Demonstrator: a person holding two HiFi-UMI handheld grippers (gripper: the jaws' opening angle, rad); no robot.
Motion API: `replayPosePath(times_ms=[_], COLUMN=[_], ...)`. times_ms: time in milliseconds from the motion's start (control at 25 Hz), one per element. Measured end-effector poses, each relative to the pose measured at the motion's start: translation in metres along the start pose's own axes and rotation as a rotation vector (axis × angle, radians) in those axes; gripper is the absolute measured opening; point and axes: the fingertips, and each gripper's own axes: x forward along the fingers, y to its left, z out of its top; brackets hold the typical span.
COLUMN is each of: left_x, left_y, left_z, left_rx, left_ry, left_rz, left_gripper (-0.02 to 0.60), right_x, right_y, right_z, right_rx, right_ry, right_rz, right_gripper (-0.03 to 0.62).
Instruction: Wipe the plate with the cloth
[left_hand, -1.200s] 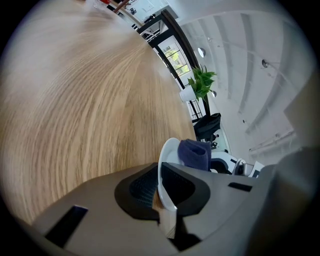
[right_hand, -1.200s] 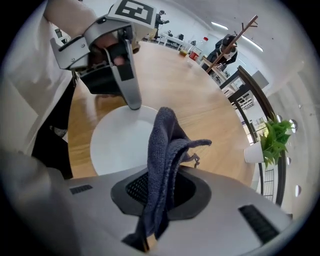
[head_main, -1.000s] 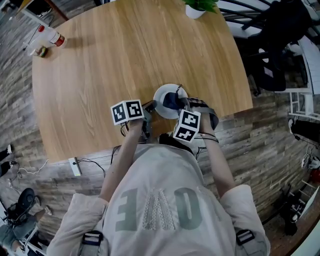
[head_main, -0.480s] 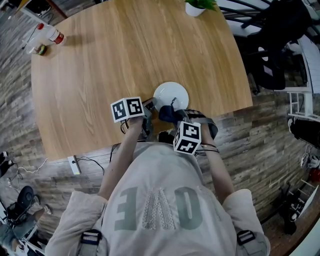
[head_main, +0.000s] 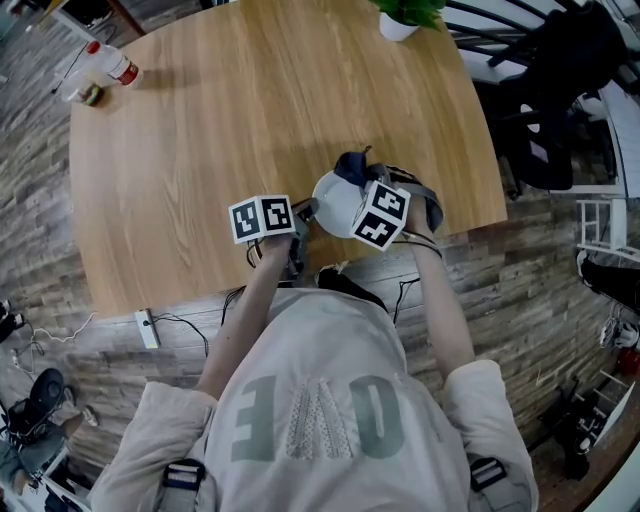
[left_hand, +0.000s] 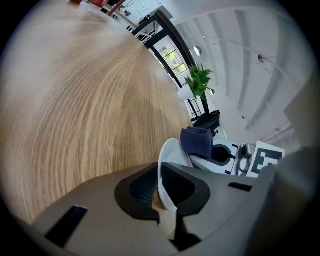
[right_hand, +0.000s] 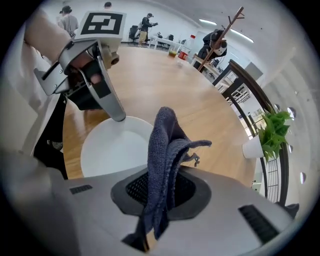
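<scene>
- My left gripper (left_hand: 161, 192) is clamped on the rim of the plate (left_hand: 170, 162). The plate is plain white, round and thin-edged, with a smooth bare face, and it sits at the near edge of the wooden table (head_main: 250, 110).
- My right gripper (right_hand: 159, 197) is closed on the cloth (right_hand: 165, 145), a dark blue, coarse-woven piece that stands up from the jaws, folded and bunched.
- In the head view the cloth is at the plate's far rim.

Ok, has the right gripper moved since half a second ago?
Yes. The right gripper, gripping the dark blue cloth, has gone from the near rim of the white plate to its far rim, away from the near edge of the wooden table.
</scene>
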Motion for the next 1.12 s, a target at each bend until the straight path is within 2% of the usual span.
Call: replayPosePath(times_ms=[240,520,680,1120], left_x=[0.000,-0.001,-0.002,-0.002], left_y=[0.000,0.000,0.000,0.001], left_z=[0.001,0.001,0.001,0.001], left_rx=[0.008,0.014,0.019,0.027], left_ry=[0.001,-0.007,-0.012,-0.023], left_rz=[0.001,0.007,0.011,0.017], left_gripper=[0.031,0.031,0.031,0.031], right_x=[0.007,-0.002,-0.015,-0.030], right_y=[0.012,0.071,0.104,0.130], right_z=[0.007,0.027,0.041,0.043], right_rx=[-0.045,-0.243,-0.280,-0.326], right_ry=[0.011,-0.008,-0.059,-0.108], right_rz=[-0.001,0.079,0.146,0.185], right_gripper=[0.060,0.060,0.060,0.060])
